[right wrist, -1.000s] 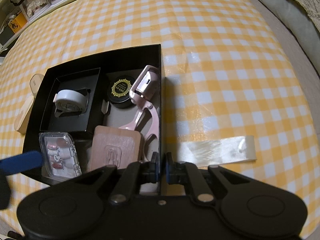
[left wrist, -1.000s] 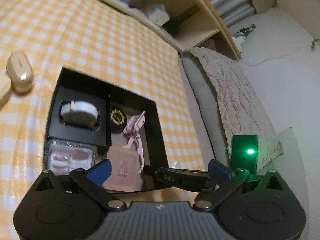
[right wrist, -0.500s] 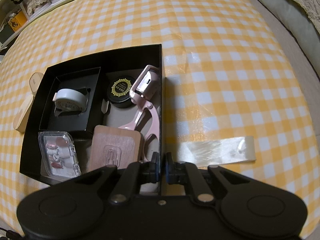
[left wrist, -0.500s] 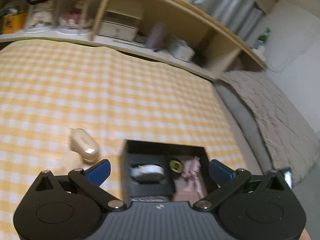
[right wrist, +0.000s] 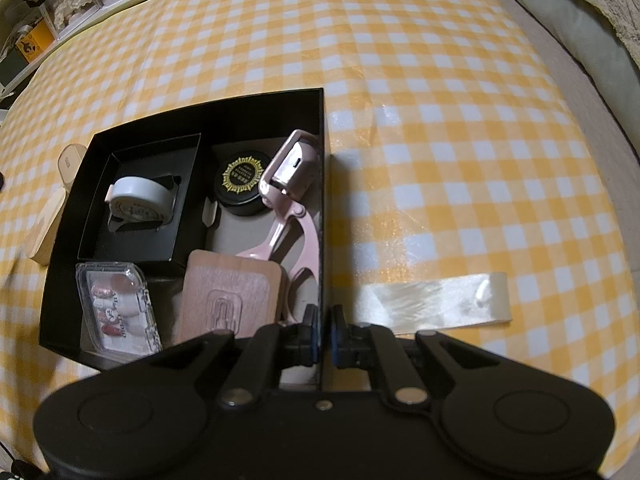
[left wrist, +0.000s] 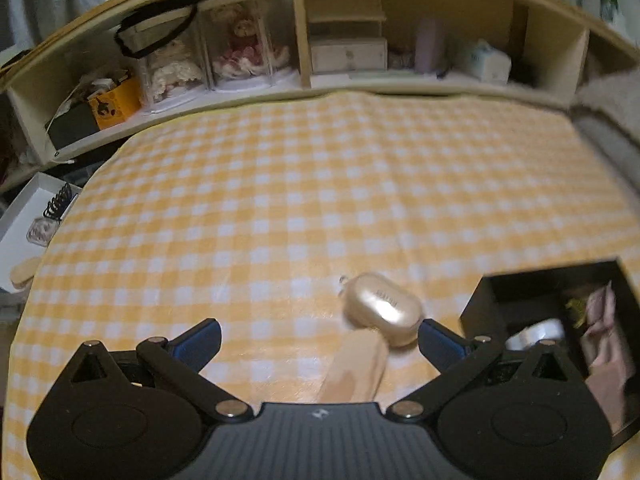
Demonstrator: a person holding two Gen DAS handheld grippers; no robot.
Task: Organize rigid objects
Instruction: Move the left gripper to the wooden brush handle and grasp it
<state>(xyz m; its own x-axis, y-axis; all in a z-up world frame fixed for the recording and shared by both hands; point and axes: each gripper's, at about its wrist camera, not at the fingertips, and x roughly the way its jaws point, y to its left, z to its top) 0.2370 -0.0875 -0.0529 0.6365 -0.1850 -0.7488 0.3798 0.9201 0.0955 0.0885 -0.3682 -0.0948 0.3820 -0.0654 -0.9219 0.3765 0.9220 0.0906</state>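
A black box point(right wrist: 324, 128) sits on the yellow checked cloth and holds a white tape roll point(right wrist: 140, 198), a black round jar point(right wrist: 242, 178), a pink eyelash curler point(right wrist: 294, 204), a wooden block point(right wrist: 230, 298) and a clear nail case point(right wrist: 116, 306). My right gripper point(right wrist: 325, 334) is shut on the box's right wall near its front corner. My left gripper point(left wrist: 320, 342) is open and empty. A beige oval case point(left wrist: 382, 308) and a flat wooden stick point(left wrist: 356, 368) lie between its fingers, left of the box point(left wrist: 480, 300).
A wooden shelf point(left wrist: 344, 52) with dolls and small boxes runs along the far edge. A strip of clear tape point(right wrist: 436, 304) is stuck to the cloth right of the box. A white tray point(left wrist: 24, 216) sits off the left edge.
My left gripper has swung from over the box to the left and now faces the beige case and the stick. The right gripper and the box have not moved.
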